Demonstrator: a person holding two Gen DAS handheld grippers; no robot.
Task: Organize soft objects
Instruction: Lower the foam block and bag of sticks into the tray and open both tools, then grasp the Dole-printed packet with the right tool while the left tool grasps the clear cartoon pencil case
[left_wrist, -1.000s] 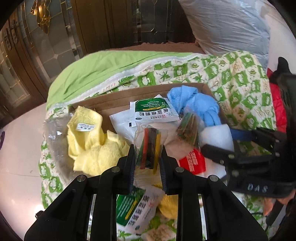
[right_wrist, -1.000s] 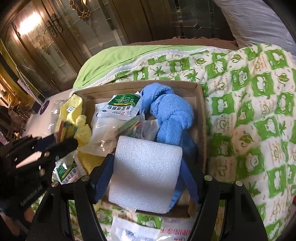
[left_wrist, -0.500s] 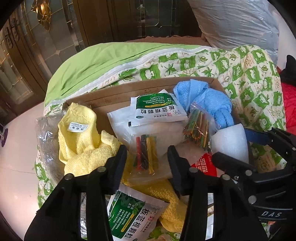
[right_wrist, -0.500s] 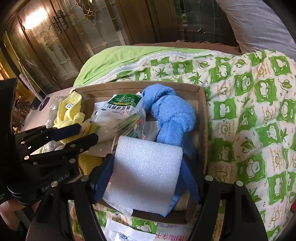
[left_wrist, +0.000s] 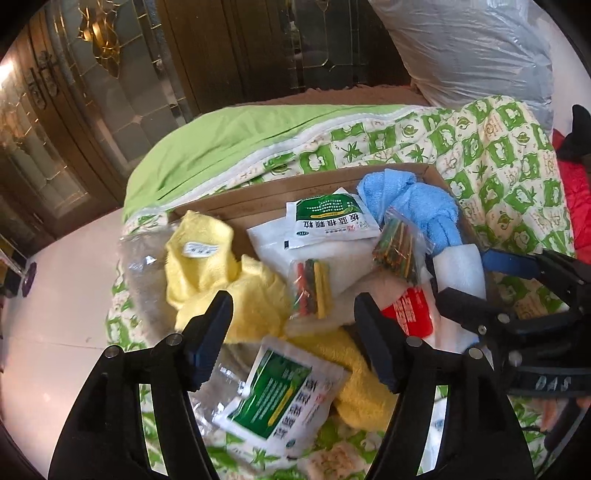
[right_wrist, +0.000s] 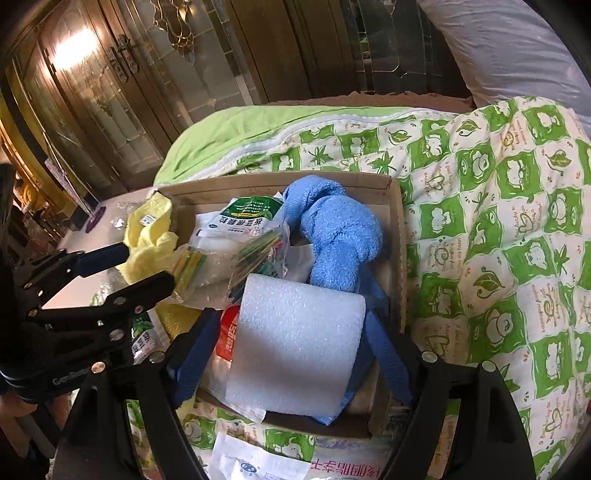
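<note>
1. brown cardboard box sits on a green and white patterned quilt, filled with soft things and packets.
2. my left gripper has its jaws spread wide; they have just been opening, and nothing is pressed between them. a small clear bag of coloured sticks lies just beyond the fingertips, free of both.
3. a yellow towel hangs over the box's left edge, just beside my left finger.
4. my right gripper has its blue-padded jaws on either side of a white foam block; they have just been opening. a gap shows beside the left pad, so the block rests released in the near end of the box.
5. a blue towel, knotted, lies in the box just behind the foam block, touching it.
6. a green and white packet lies in the middle of the box; a second bag of thin coloured sticks rests between it and the blue towel.
7. another green packet lies on the quilt under my left gripper.
</note>
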